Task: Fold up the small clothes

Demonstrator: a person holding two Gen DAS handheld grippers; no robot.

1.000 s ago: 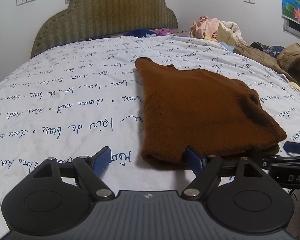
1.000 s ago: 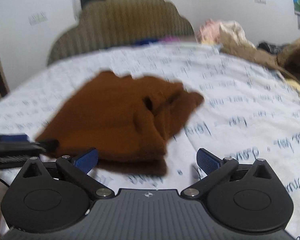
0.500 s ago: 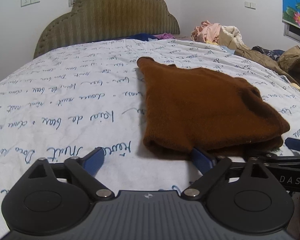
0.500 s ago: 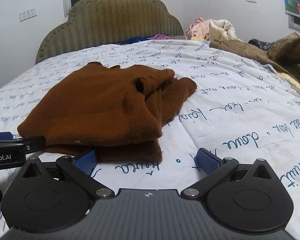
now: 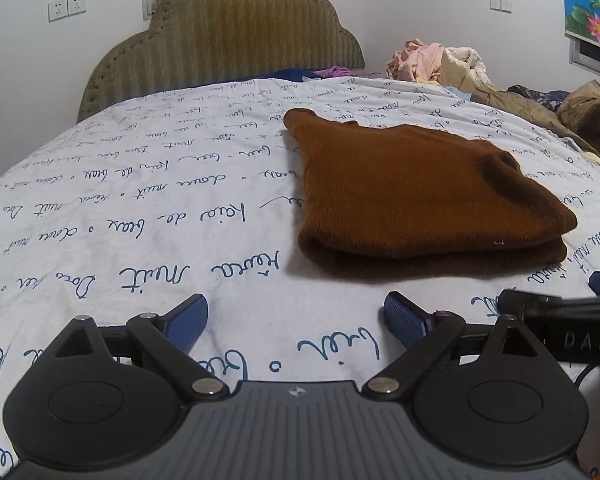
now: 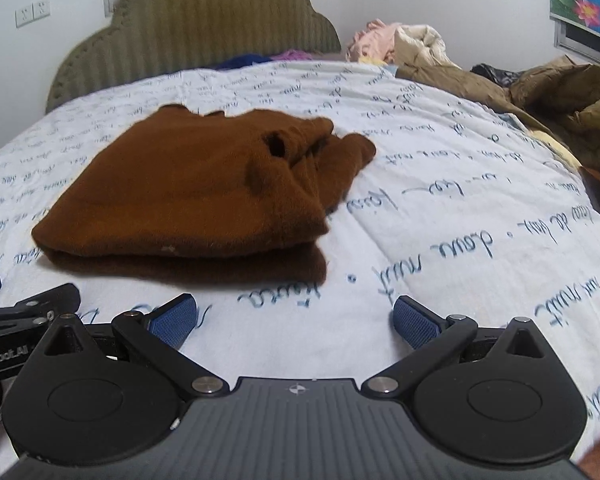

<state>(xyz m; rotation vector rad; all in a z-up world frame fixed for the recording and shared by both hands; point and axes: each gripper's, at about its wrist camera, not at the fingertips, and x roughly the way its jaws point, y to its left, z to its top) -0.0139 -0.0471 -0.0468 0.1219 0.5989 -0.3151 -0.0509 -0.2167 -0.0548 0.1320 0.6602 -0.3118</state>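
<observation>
- Brown knit, thick and soft-looking: the small sweater (image 5: 416,196) lies folded into a layered rectangle on the bed (image 5: 139,208), toward the middle of the printed bedspread and well short of the headboard (image 5: 223,36).
- In the right wrist view the same sweater (image 6: 187,196) shows two stacked layers along its near edge, while on its right side a bunched part with a dark opening sticks out past the stack.
- The left gripper (image 5: 295,322) sits just in front of the sweater's near edge with its blue fingers (image 5: 185,326) wide apart; only bedspread lies between them.
- The right gripper (image 6: 293,322) is likewise just short of the near edge, its fingers (image 6: 416,326) spread, clear of the fabric and holding nothing.
- Step in hand, as I judge it: a fold is laid down and both tools are off the cloth, so this garment looks nearly finished.
- The next move probably calls for tidying the loose bunched part on the right side, or for a last fold or setting the bundle aside; either needs a low approach that pinches all layers together so that the stack does not slide open.
- Farther out, a heap of pale and tan clothes (image 6: 404,48) lies at the bed's far right, which may supply the next piece.
</observation>
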